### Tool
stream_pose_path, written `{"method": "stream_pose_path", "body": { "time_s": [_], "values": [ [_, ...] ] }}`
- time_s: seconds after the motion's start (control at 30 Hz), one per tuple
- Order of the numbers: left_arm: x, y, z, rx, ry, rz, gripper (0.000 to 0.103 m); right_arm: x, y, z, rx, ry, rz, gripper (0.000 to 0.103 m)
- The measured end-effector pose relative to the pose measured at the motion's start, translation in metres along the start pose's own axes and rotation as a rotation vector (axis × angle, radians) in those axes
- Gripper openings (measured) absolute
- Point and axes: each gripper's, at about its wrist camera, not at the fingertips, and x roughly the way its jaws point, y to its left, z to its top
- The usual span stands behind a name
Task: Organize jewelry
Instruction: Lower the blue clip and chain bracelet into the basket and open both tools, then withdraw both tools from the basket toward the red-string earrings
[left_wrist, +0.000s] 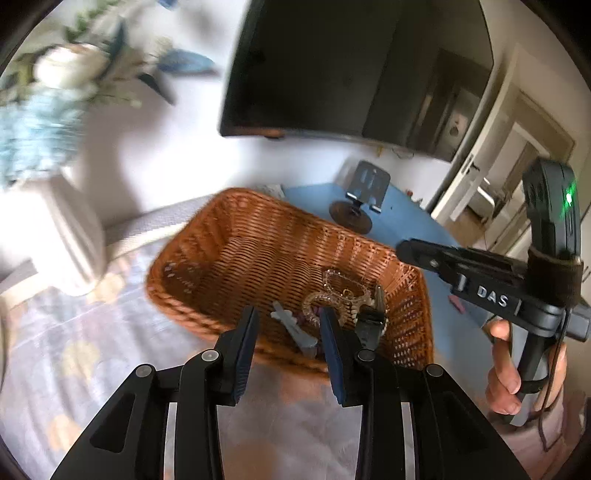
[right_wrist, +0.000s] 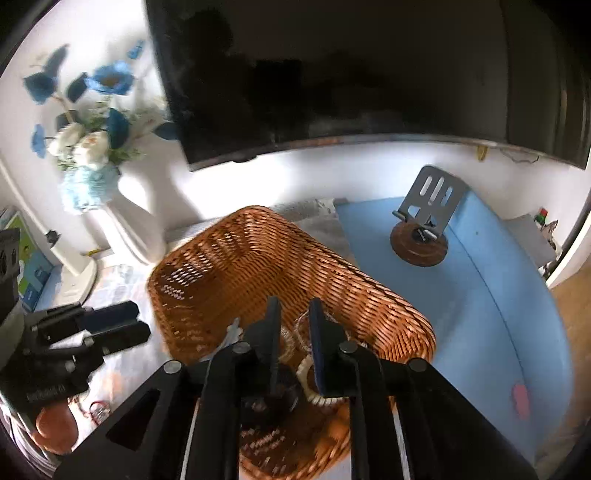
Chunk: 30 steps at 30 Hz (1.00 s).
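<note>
A brown wicker basket stands on the table and also shows in the right wrist view. Inside it lie a clear beaded bracelet, a pale grey hair clip and a dark watch-like piece. My left gripper is open and empty just in front of the basket's near rim. My right gripper is open above the basket's near end, over the jewelry; nothing is held between its fingers. The right gripper also shows in the left wrist view, and the left gripper in the right wrist view.
A white vase with blue and white flowers stands left of the basket. A metal phone stand on a round wooden base sits on a blue mat. A dark TV hangs behind. A small red item lies on the mat.
</note>
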Motion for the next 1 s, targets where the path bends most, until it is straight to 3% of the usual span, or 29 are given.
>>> {"method": "stream_pose_path", "body": {
  "time_s": [0.33, 0.37, 0.43, 0.53, 0.63, 0.87, 1.0],
  "values": [
    [-0.109, 0.017, -0.031, -0.028, -0.125, 0.062, 0.038, -0.073, 0.068, -0.021, -0.116, -0.067, 0.075, 0.035],
    [-0.122, 0.020, -0.036, -0.035, -0.136, 0.071, 0.042, -0.079, 0.077, -0.026, -0.126, -0.068, 0.087, 0.037],
    [-0.150, 0.030, -0.048, -0.059, -0.169, 0.088, 0.060, -0.087, 0.092, -0.034, -0.135, -0.068, 0.113, 0.052],
    [-0.195, 0.047, -0.075, -0.084, -0.234, 0.117, 0.063, -0.099, 0.117, -0.054, -0.157, -0.079, 0.152, 0.063],
    [-0.226, 0.067, -0.103, -0.110, -0.268, 0.168, 0.063, -0.099, 0.141, -0.077, -0.182, -0.057, 0.183, 0.063],
    [-0.239, 0.125, -0.174, -0.167, -0.212, 0.295, 0.063, -0.068, 0.192, -0.125, -0.204, 0.043, 0.223, 0.063],
    [-0.213, 0.157, -0.190, -0.211, -0.107, 0.311, 0.063, -0.048, 0.213, -0.143, -0.215, 0.109, 0.240, 0.056]
  ]
}}
